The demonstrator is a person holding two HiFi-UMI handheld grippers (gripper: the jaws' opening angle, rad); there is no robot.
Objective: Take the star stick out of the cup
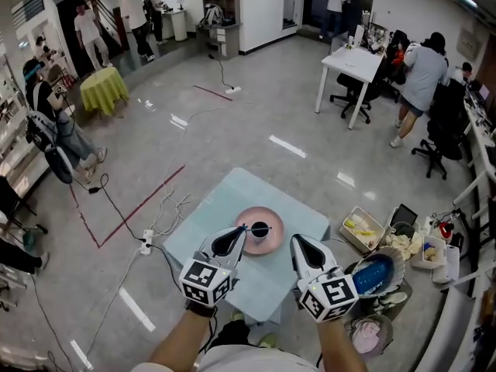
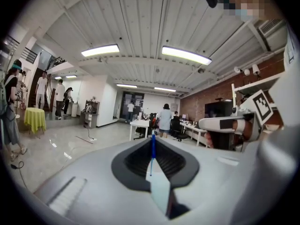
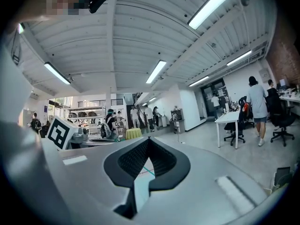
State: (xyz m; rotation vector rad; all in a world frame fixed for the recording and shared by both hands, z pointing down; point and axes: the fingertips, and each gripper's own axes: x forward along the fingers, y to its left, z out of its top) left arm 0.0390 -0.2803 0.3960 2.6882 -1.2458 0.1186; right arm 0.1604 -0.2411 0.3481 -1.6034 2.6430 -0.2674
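A small cup (image 1: 260,230) stands on a pink plate (image 1: 273,243) in the middle of the pale blue table (image 1: 232,200). My left gripper (image 1: 241,230) sits just left of the cup, shut on the thin blue star stick (image 1: 256,228), which reaches across the cup's mouth. In the left gripper view the stick (image 2: 153,149) runs up between the closed jaws of the left gripper (image 2: 153,137); its star end is not visible. My right gripper (image 1: 297,242) hangs to the right of the plate. The right gripper (image 3: 148,139) is shut with nothing in it.
Right of the table stand a blue bowl (image 1: 374,273), a tray of small items (image 1: 363,229) and more clutter. Cables and a power strip (image 1: 146,241) lie on the floor to the left. People stand and sit far off around a white desk (image 1: 353,62).
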